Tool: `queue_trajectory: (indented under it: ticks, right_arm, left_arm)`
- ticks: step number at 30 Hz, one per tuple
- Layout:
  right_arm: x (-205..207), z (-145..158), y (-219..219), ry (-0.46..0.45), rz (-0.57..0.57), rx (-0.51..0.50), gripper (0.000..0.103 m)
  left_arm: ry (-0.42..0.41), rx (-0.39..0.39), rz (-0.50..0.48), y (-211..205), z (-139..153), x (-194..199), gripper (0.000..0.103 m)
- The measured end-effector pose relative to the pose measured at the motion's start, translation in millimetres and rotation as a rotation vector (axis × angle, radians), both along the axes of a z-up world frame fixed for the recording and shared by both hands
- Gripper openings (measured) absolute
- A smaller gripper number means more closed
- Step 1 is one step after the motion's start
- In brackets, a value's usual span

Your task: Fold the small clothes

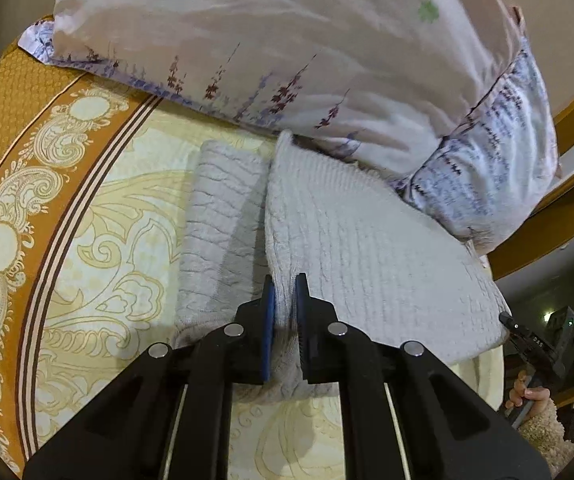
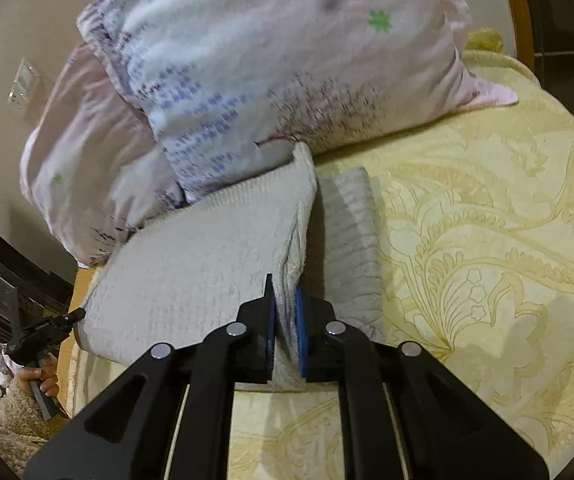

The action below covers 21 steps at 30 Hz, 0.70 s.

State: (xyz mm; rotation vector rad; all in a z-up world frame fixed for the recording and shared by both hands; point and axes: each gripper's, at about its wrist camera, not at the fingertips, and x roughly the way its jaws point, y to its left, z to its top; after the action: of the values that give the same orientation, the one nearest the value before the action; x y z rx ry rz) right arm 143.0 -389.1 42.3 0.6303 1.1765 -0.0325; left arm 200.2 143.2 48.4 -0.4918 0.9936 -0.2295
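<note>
A: Where's the knit garment (image 1: 367, 248)?

B: On the bed (image 1: 119, 208), its far end at twelve o'clock against the pillow (image 1: 287, 52).

A: And the tongs?

B: Left tongs (image 1: 285, 312) and right tongs (image 2: 285, 312) each pinch a raised edge, probably to carry one half over.
</note>
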Motion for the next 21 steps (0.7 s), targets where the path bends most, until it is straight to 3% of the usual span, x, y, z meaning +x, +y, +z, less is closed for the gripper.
queue_trajectory:
  ticks: [5,13,21]
  right_arm:
    - [-3,10,1,-0.011,-0.004,0.003,0.008]
    - [-31,-3,-1,0.065,-0.061,0.013,0.008]
    - [-31,-35,12,0.218,-0.027,-0.133,0.01]
  left_arm:
    - [-0.004,-0.008,-0.018,6,6,-11,0.009]
    - [0.033,0.001,-0.042,10,-3,-21,0.009]
    - [0.098,0.041,-0.033,10,-31,-23,0.01]
